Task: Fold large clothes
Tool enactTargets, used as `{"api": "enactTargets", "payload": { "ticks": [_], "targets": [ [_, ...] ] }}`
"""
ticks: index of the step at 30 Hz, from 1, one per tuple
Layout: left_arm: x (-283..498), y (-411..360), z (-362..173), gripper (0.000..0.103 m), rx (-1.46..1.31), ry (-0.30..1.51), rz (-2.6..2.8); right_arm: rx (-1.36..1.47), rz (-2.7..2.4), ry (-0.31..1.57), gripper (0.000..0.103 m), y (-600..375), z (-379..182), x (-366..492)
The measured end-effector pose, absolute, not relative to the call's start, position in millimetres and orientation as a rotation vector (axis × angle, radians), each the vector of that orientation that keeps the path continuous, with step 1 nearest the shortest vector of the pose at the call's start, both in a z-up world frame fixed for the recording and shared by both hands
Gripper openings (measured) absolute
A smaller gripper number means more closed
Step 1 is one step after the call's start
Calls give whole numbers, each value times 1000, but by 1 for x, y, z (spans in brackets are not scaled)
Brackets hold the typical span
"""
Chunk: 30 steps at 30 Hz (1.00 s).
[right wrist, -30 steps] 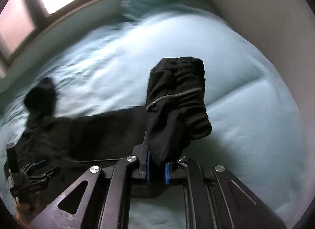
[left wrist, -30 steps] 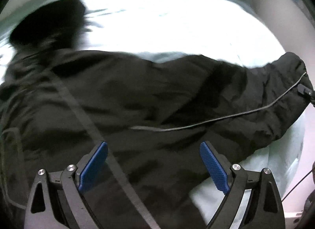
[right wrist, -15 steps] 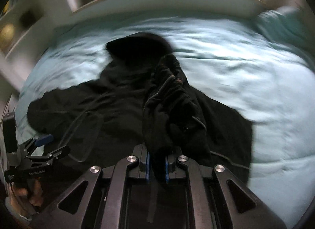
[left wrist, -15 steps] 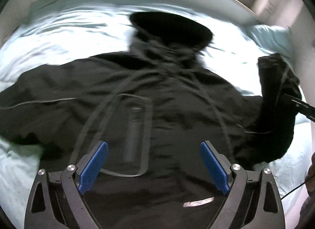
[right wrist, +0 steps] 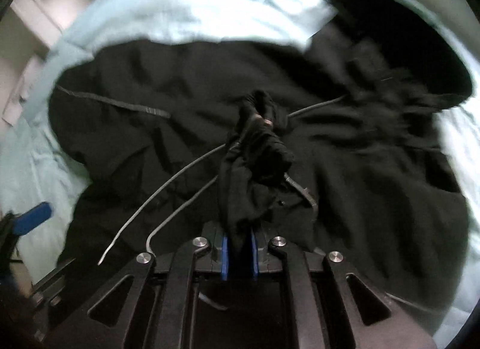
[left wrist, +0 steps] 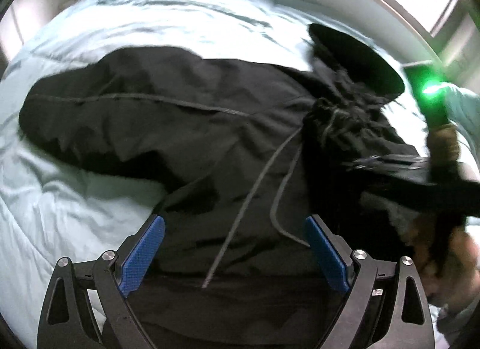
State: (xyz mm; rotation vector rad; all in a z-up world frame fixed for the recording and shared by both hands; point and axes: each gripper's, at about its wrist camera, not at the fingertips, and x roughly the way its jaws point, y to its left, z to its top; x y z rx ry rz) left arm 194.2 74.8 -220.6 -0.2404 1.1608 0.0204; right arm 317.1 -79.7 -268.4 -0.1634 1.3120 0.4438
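Nearest in the right wrist view, the right gripper (right wrist: 239, 254) has its blue-padded jaws pinched tight on a bunched black sleeve cuff (right wrist: 255, 151), which rises ahead of them above the garment, apparently to carry the sleeve across the body as a fold. In the left wrist view the left gripper (left wrist: 234, 254) hangs with its jaws spread wide and nothing between them, low over the near hem, seemingly ready to steady or take cloth. Beyond lies the large black hooded jacket (left wrist: 168, 127), spread on the pale mint bedsheet (left wrist: 75, 217); thin grey seam lines (left wrist: 255, 187) run over it. Its other sleeve reaches left, its dark hood (left wrist: 360, 61) far right.
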Motion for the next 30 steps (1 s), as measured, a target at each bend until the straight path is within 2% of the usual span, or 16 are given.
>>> {"api": "enactTargets", "payload": {
  "ticks": [3,5,7,11,15,19,24,25,26,27,30],
  "targets": [
    [195,84,-230,95,-249,1173,36,-194,435,1365,28,-62,-305,324],
    [197,87,-233,95,-243,1175,39,-201,454,1369,40,-58,-311,323],
    [202,86,-234,95,-238,1179,35,-194,488,1371,45,-59,-308,322],
    [217,83,-233,95,-268,1171,-14,-94,568,1332,47,-88,-269,311],
    [241,70,-233,95,-310,1143,-175,-57,537,1255,60,-136,-229,296],
    [272,46,-238,95,-277,1133,-282,-39,419,1237,61,-197,-215,283],
    [318,24,-269,94,-309,1219,-352,-43,264,1260,61,-263,-213,273],
    [323,20,-273,84,-320,1221,-361,-20,237,1277,61,-275,-217,271],
    [327,17,-276,41,-329,1227,-377,0,224,1287,61,-283,-219,271],
    [333,12,-281,17,-333,1252,-391,9,209,1290,61,-291,-219,270],
    [338,10,-264,17,-291,1206,-371,-4,159,1279,61,-303,-220,266]
  ]
}}
